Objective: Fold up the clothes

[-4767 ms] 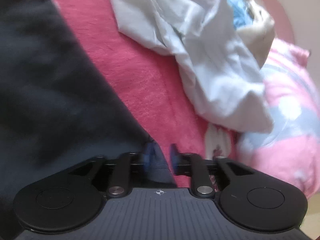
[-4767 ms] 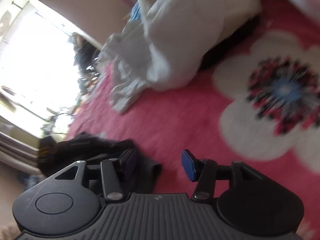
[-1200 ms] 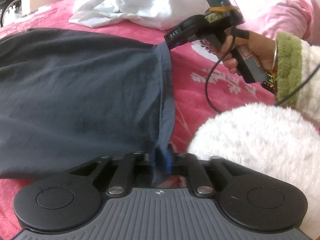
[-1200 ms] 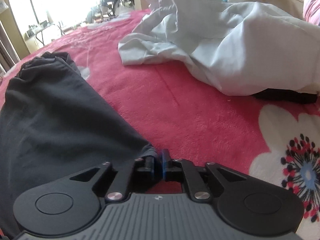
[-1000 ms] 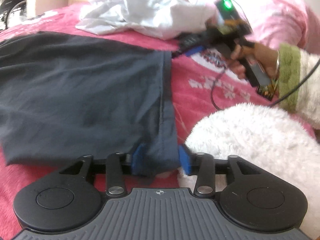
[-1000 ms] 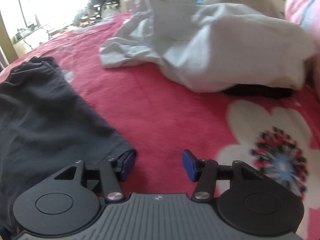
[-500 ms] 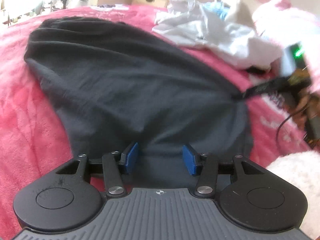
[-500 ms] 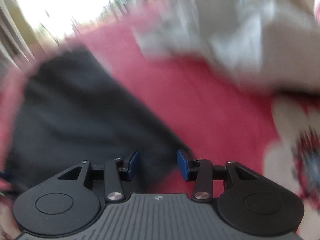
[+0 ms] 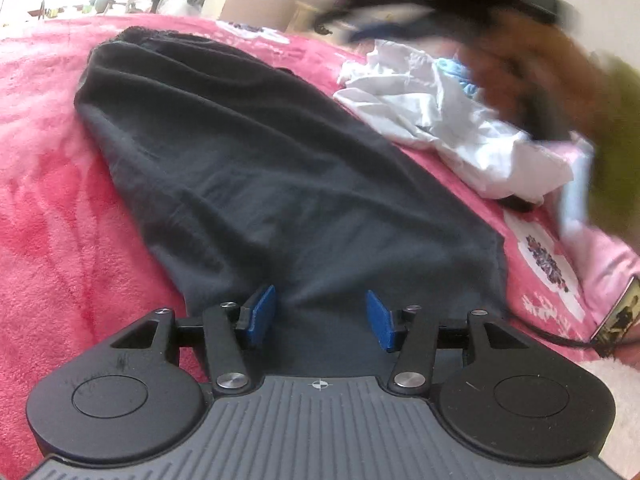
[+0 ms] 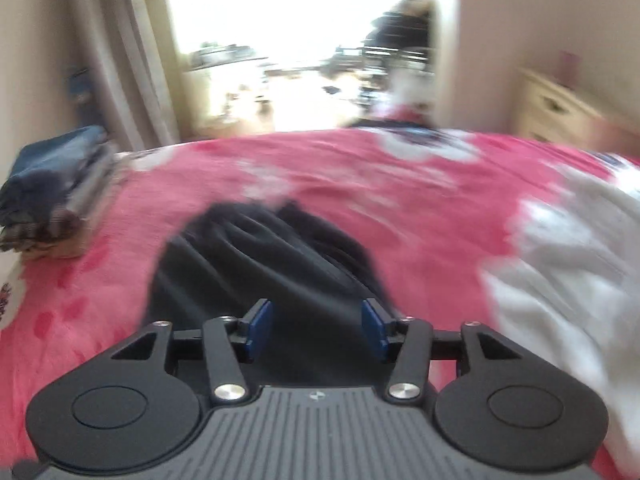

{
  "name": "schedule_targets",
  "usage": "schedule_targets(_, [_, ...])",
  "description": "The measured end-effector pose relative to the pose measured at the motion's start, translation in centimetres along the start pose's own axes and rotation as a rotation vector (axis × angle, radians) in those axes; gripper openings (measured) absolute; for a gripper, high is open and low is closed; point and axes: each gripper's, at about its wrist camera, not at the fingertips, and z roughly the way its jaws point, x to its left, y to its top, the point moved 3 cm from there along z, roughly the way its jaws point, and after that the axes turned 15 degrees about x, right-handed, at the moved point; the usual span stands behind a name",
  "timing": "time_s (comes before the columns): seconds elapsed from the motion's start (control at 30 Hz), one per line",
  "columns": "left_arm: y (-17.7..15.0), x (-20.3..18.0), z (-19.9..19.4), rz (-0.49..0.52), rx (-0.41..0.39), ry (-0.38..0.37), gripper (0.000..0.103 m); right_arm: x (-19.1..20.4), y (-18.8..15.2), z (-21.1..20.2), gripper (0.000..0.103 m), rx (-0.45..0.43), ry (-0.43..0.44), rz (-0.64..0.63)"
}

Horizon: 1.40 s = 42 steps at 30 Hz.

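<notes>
From the left wrist view, the left tool (image 9: 320,316) is hovering low over the near end of the dark garment (image 9: 256,168), its blue pads spread wide and gripping nothing. The garment is lying lengthwise on the pink bedspread (image 9: 52,208), narrowing toward a bunched far end, with soft ridges running along it. Beside it, to the right, a crumpled white cloth (image 9: 448,128) is sitting in a heap, close to the dark fabric's edge. The risk here, as I judge it, is that a bite at the near hem catches only the top layer, so the cloth drags and the ridges set into any fold. A cable (image 9: 560,338) is trailing near the right corner and could snag it. The upper right is smeared by motion: a hand and something dark are passing through, perhaps the other tool, though I cannot make it out.

From the right wrist view, the right tool (image 10: 316,330) is also released, pads apart above the same garment. A stack of folded clothes (image 10: 60,196) is resting at the bed's left edge. Swinging wide could knock it or sweep the white heap onto the dark cloth. The whole frame is blurring, the doorway is blown out by light, and the garment's near edge is hiding beneath the tool body.
</notes>
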Motion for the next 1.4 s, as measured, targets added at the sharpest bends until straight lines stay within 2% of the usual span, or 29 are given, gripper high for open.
schedule_targets(0.2, [-0.3,0.4,0.0,0.004,-0.013,-0.033,0.051,1.4,6.3,7.7,0.056,0.089,0.017,-0.096])
schedule_targets(0.3, [-0.5,0.6,0.0,0.004,-0.021,-0.051,0.051,1.6,7.8,10.0,0.060,0.119,0.059,-0.111])
schedule_targets(0.4, [-0.7,0.6,0.1,0.006,-0.032,-0.063,0.051,2.0,8.2,12.4,0.059,0.187,0.044,-0.130])
schedule_targets(0.43, [-0.7,0.6,0.1,0.007,-0.036,-0.066,0.051,2.1,8.1,12.8,0.049,0.199,0.048,-0.136])
schedule_targets(0.47, [-0.8,0.6,0.1,0.009,-0.039,-0.068,0.051,2.3,7.9,12.9,0.024,0.209,0.058,-0.141])
schedule_targets(0.5, [-0.9,0.5,0.1,0.010,-0.042,-0.071,0.051,2.6,7.8,12.8,0.011,0.202,0.062,-0.152])
schedule_targets(0.53, [-1.0,0.6,0.1,0.010,-0.045,-0.074,0.051,2.9,7.7,12.3,0.005,0.181,0.059,-0.168])
schedule_targets(0.77, [-0.9,1.4,-0.4,-0.021,-0.051,-0.125,0.051,3.1,8.0,7.3,0.002,-0.019,-0.013,-0.184])
schedule_targets(0.87, [-1.0,1.4,-0.3,-0.022,-0.049,-0.127,0.051,2.1,8.7,8.4,0.002,-0.022,-0.083,-0.179])
schedule_targets(1.0, [-1.1,1.3,-0.4,-0.010,-0.048,-0.110,0.051,1.6,9.0,12.3,0.002,0.017,-0.204,-0.214])
schedule_targets(1.1, [-1.2,0.9,-0.4,-0.006,-0.049,-0.099,0.051,1.3,8.9,15.2,0.004,0.058,-0.255,-0.197])
schedule_targets(1.2, [-1.3,0.6,-0.3,-0.004,-0.049,-0.092,0.051,1.5,8.8,16.2,0.022,0.065,-0.328,-0.229])
schedule_targets(1.23, [-1.3,0.5,-0.3,-0.003,-0.049,-0.090,0.051,1.3,8.9,15.7,0.034,0.054,-0.333,-0.220])
schedule_targets(1.27, [-1.3,0.5,-0.3,-0.003,-0.050,-0.088,0.051,0.8,9.2,14.9,0.043,0.035,-0.317,-0.195])
schedule_targets(1.33, [-1.4,0.5,-0.3,-0.001,-0.051,-0.084,0.051,-0.7,9.5,12.4,0.053,-0.014,-0.246,-0.119])
schedule_targets(1.4, [-1.4,0.5,-0.3,0.001,-0.051,-0.081,0.051,-2.4,9.6,9.7,0.053,-0.059,-0.188,-0.045])
